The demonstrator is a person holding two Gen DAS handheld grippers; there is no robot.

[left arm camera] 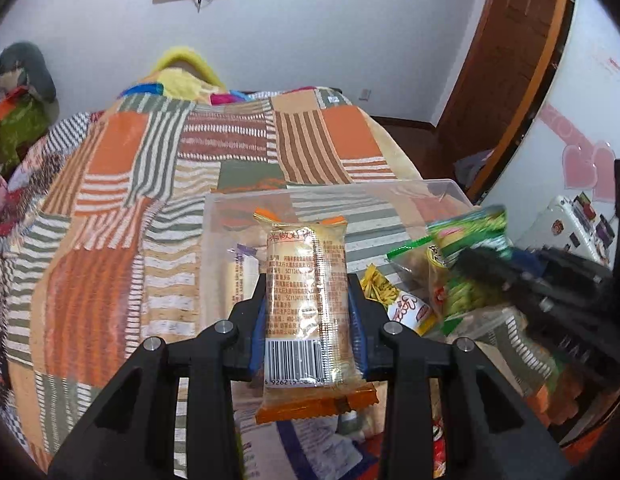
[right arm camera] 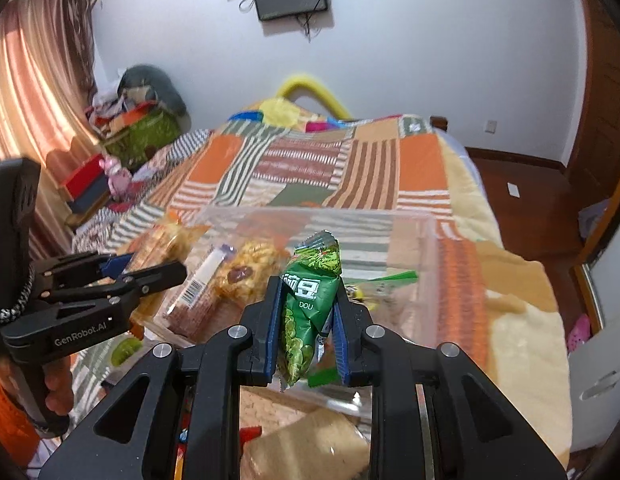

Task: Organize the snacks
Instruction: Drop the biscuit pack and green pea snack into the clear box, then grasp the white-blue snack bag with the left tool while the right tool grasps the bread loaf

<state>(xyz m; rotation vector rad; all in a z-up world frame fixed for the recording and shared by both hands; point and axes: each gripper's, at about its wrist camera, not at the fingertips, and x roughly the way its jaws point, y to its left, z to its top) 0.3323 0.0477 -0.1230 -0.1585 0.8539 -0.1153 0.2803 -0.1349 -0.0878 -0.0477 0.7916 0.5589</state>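
My left gripper (left arm camera: 308, 284) is shut on an orange-ended cake packet (left arm camera: 306, 304), barcode side up, held over the near edge of a clear plastic bin (left arm camera: 449, 192) on the bed. My right gripper (right arm camera: 308, 292) is shut on a green pea snack bag (right arm camera: 308, 308), also over the clear bin (right arm camera: 429, 248). The bin holds a purple-ended wrapped bar (right arm camera: 200, 284) and a golden crispy snack packet (right arm camera: 250, 270). The right gripper with its green bag (left arm camera: 469, 240) shows blurred at the right of the left wrist view. The left gripper (right arm camera: 150, 268) shows at the left of the right wrist view.
The bin stands on a patchwork striped blanket (left arm camera: 150, 184) covering the bed. Loose snack packets (left arm camera: 405, 308) lie near the bin's front. A pale wrapped cake (right arm camera: 310, 444) lies below my right gripper. Boxes and clutter (right arm camera: 122, 148) stand left of the bed. A wooden door (left arm camera: 517, 60) is at the right.
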